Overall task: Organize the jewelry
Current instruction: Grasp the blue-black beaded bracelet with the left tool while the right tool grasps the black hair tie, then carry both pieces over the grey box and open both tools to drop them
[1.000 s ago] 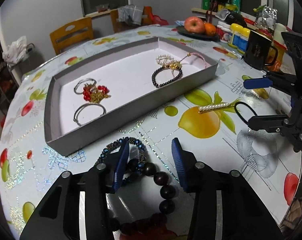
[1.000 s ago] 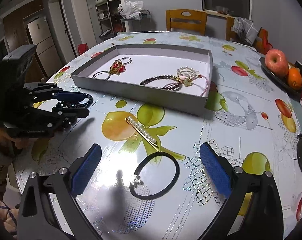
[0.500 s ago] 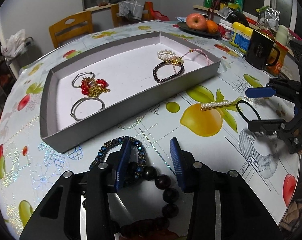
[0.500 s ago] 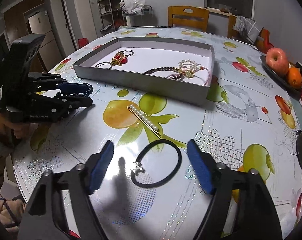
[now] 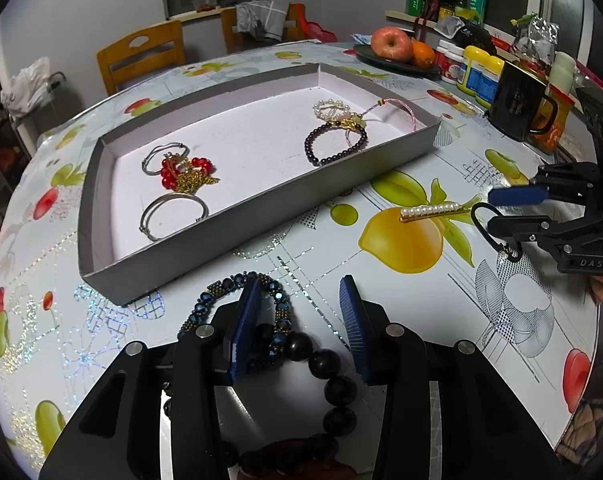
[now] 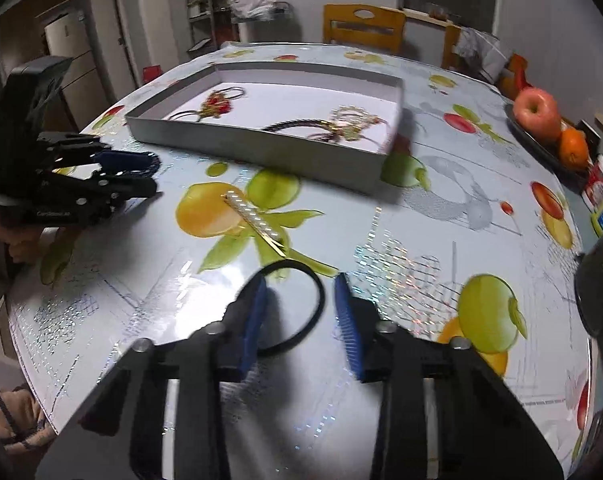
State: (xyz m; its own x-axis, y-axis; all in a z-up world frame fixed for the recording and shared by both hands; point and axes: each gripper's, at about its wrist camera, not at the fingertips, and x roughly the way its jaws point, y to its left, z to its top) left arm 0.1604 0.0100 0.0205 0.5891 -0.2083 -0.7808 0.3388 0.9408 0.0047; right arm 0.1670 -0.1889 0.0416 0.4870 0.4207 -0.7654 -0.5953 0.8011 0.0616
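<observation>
Jewelry is split between the grey tray (image 5: 237,216) and the fruit-print tabletop (image 5: 401,300). Farthest left in the tray lie two silver bangles (image 5: 173,216) and a red-bead chain (image 5: 185,170); toward its right end sit a dark bead bracelet (image 5: 335,146), a pearl piece and a pink cord, close together and likely to tangle if more is dropped on them.

In front of the tray, the left gripper (image 5: 299,322) has its fingers partly spread, with a blue bead bracelet (image 5: 237,292) and a large dark bead bracelet (image 5: 325,364) lying between them. The left pad touches the blue beads, but I cannot tell that anything is truly pinched. The risk here is that closing catches both strands, or only one bead, so a bracelet drags, slips free, or rolls off the near edge.

Further right, a pearl hair clip (image 5: 435,212) rests loose on the tabletop. Beside it, the right gripper (image 6: 299,312) is closing its fingers around a black hair tie (image 6: 301,304); the band sits between the pads, not yet visibly squeezed. Being thin and flat on glossy vinyl, it could squirm out or fold under the tips, and its small metal charm could snag. This view is blurred, so contact is uncertain.
</observation>
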